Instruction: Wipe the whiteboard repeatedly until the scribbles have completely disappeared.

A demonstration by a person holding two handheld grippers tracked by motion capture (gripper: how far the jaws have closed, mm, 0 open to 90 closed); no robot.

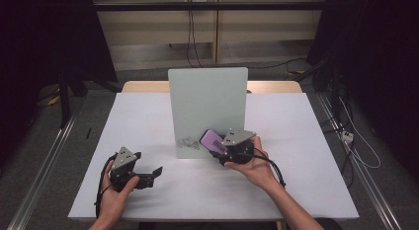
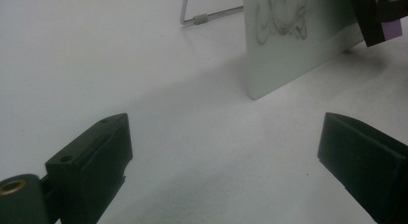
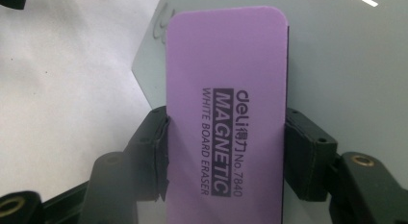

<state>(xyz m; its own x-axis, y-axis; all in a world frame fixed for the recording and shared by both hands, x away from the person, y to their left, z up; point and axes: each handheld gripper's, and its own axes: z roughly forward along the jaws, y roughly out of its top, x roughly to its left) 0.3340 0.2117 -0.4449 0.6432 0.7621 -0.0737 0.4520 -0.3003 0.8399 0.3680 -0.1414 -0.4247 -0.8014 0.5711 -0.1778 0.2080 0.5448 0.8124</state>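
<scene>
The right gripper (image 1: 223, 147) is clamped on the purple eraser (image 3: 226, 113), held just in front of the whiteboard (image 1: 207, 106); its scribble (image 1: 188, 142) remains unwiped. The left gripper (image 1: 150, 174), jaws apart, rests well left of the whiteboard.

We note the whiteboard (image 1: 207, 111) upright at mid-table (image 1: 148, 116). Its scribble (image 1: 187, 142) sits low on the board's left; eraser (image 1: 214, 140) just right of that; left gripper (image 1: 156, 172) before the board, leftward.

The purple eraser (image 3: 226, 118) runs off the bottom edge; the scribble (image 1: 188, 142) is too small to read.
</scene>
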